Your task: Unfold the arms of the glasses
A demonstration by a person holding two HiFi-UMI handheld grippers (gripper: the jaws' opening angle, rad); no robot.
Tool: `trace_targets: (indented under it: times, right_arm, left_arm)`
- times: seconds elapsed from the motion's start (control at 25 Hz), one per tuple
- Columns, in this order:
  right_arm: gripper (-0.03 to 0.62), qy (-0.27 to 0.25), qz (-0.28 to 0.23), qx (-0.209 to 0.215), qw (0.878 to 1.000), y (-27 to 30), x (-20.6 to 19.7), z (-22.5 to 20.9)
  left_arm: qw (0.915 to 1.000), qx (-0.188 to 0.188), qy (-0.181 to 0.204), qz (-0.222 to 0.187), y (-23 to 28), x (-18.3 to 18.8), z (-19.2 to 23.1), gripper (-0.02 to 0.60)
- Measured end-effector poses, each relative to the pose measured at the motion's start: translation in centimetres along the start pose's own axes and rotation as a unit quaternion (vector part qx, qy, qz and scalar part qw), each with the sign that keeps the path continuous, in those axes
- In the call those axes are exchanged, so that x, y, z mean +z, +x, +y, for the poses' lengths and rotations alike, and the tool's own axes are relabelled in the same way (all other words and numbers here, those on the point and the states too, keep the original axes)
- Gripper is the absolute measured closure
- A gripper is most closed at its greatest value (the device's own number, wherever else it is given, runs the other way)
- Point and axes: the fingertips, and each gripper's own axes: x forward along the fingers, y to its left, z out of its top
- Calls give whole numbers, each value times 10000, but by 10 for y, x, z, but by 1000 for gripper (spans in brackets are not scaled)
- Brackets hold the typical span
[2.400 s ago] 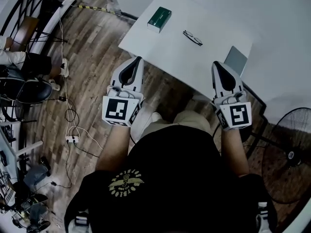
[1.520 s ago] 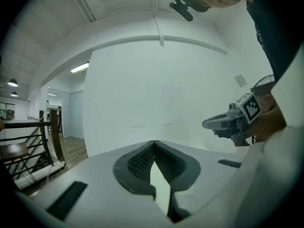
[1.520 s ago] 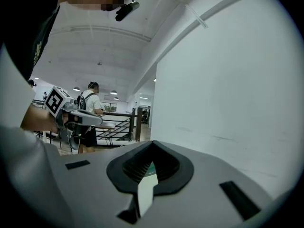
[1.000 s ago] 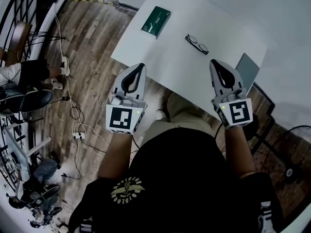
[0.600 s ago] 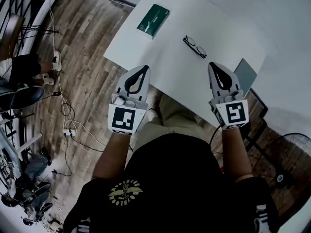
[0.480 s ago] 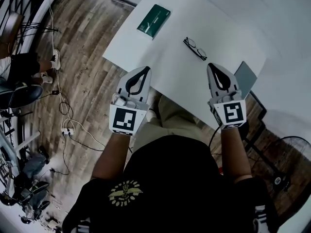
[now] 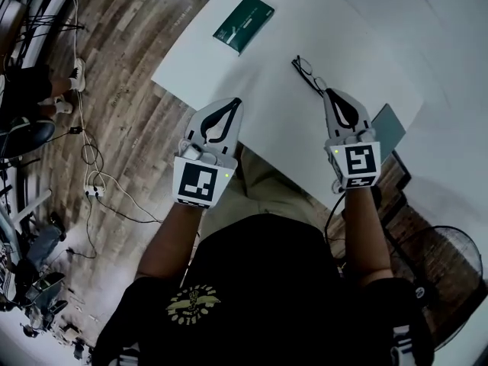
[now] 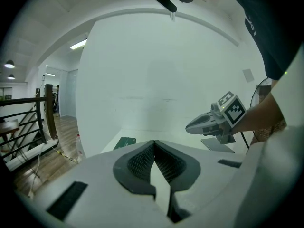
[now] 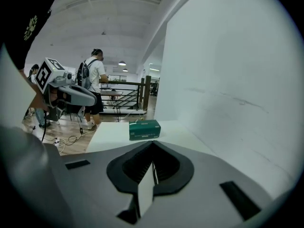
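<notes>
While both pairs of jaws are pressed together, the glasses [image 7: 308, 74] lie diagonally just beyond the right gripper [image 7: 333, 94]. The left gripper [image 7: 233, 103] sits farther off.

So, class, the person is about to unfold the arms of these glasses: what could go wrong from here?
1. The right tongs are shut, with their tip close beside the glasses. If pushed on unopened, they may shove the thin frame across the white table.
2. The left tongs, also shut, sit at the table's near edge, apart from the glasses. With one side unsteadied, the frame may swivel.
</notes>
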Motion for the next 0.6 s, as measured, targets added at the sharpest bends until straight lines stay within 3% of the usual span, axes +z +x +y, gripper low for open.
trace_targets:
  times: [0.36, 0.44, 0.6]
  right_arm:
    - [599, -258, 662, 200, 9973, 44, -48, -8]
    - [536, -267, 829, 280, 9958, 53, -58, -9]
    - [496, -259, 1170, 407, 9920, 70, -77, -10]
  left_arm:
    - [9998, 4, -122, 162, 15, -30, -2, 575]
    - [9999, 13, -89, 143, 14, -34, -3, 575]
    - [9995, 80, -160, 247, 11, -45, -3, 575]
